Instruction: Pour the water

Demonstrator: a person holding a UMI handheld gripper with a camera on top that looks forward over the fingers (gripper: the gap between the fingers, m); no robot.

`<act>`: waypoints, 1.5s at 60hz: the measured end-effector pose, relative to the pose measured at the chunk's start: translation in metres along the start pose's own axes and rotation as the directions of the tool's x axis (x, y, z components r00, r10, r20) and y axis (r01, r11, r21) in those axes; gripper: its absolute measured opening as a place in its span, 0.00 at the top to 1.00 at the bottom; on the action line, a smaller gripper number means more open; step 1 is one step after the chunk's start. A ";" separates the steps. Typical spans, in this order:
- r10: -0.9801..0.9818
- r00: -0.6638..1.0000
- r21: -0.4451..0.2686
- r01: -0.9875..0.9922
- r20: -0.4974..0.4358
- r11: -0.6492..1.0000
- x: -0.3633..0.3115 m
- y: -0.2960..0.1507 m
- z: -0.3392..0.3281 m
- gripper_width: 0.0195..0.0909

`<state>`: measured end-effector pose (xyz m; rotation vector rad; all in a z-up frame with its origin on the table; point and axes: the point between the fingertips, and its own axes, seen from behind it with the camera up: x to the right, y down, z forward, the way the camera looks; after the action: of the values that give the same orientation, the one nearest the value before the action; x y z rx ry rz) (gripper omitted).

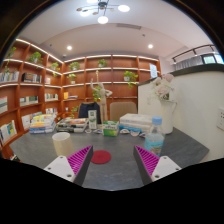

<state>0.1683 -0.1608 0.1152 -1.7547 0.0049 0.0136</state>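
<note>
- The jaws point(104, 163) stand wide apart with nothing between them; each finger shows a magenta pad point(147, 160) on its inner face, and bare grey bench point(110, 172) fills the gap.
- Just ahead of the gap, near the middle, a flat red disc point(101, 156) lies on the bench.
- Beside the disc, toward the left finger, stands a pale pink cup point(63, 143), upright and apart from the finger.
- Ahead of the right finger stands a clear water bottle with a blue cap point(154, 133), upright and untouched by the jaws.
- Beyond these, the far part of the bench carries clutter: stacked boxes and packets point(45, 122), a small green carton point(110, 130), and a white stack point(134, 122).
- A vase of flowers point(97, 98) rises near the middle of that clutter.
- Behind the bench, wooden shelves point(30, 80) with books and potted plants line the wall.
- A ceiling lamp point(103, 12) shines overhead.
</note>
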 end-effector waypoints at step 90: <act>-0.591 0.799 -0.056 0.589 -0.112 0.806 0.064 -0.034 0.116 0.84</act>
<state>0.2316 -0.0400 0.1270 -1.7059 -0.4579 -0.5587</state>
